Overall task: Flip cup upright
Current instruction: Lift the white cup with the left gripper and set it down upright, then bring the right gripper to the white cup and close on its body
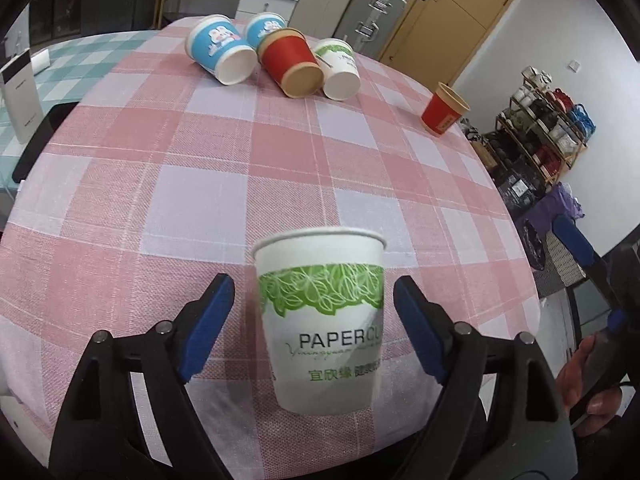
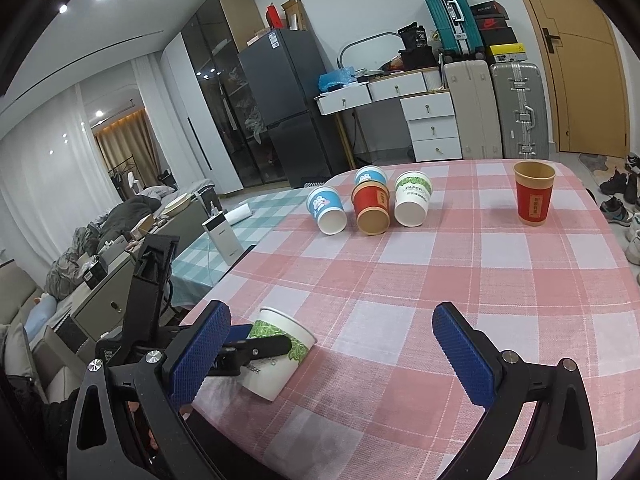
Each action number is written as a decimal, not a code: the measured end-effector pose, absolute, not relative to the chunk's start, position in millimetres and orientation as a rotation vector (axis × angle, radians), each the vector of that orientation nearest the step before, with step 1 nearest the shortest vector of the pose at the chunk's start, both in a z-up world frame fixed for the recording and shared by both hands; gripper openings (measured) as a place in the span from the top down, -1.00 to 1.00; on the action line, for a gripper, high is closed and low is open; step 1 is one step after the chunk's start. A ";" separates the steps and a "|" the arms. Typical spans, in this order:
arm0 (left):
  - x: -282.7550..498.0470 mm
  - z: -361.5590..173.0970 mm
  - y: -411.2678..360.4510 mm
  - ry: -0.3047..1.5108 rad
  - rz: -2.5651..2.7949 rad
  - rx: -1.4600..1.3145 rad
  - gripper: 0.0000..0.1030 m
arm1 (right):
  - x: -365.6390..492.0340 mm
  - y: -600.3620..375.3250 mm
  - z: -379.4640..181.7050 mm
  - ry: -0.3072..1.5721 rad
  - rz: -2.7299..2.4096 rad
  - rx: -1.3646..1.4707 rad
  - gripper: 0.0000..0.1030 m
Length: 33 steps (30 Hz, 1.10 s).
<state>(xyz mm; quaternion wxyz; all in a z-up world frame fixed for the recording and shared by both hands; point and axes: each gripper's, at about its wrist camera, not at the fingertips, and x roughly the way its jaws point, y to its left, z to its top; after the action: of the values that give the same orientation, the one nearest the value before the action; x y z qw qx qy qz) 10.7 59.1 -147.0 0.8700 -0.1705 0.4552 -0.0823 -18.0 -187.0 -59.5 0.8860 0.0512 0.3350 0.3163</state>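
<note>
White cup [image 1: 322,332] upright btwn open left jaws, base cropped.

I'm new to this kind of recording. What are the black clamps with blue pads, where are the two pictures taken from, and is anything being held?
Each clamp is a hand-held gripper a person carries, with a fisheye camera looking along its fingers. The left view shows the left hand-held gripper open around an upright white paper cup with green leaf print, pads not touching it. The right view shows the right hand-held gripper open, holding nothing. On the pink checked tablecloth four more paper cups lie on their sides at the far end, and a red paper cup with brown rim stands upright.
</note>
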 end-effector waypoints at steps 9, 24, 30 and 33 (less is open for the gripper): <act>4.0 -113.1 71.5 0.858 -0.108 -0.312 -0.58 | -20.3 -181.5 -52.6 0.704 0.664 0.099 -1.00; -53.5 -28.2 94.8 0.566 0.057 -0.257 -0.99 | -38.4 -166.2 -28.4 0.637 0.709 0.087 -1.00; -70.9 -24.1 102.8 0.563 0.102 -0.258 -0.99 | -44.6 -162.4 -26.1 0.632 0.721 0.085 -1.00; -78.2 -30.4 101.9 0.566 0.122 -0.220 -0.99 | -41.8 -159.0 -29.5 0.655 0.720 0.081 -1.00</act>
<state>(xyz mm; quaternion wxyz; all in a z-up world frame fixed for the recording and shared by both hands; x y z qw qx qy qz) -78.2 101.9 -30.4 0.9524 -0.1083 0.2785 0.0600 -41.8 -159.0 -29.5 0.8831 0.0390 0.3148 0.3458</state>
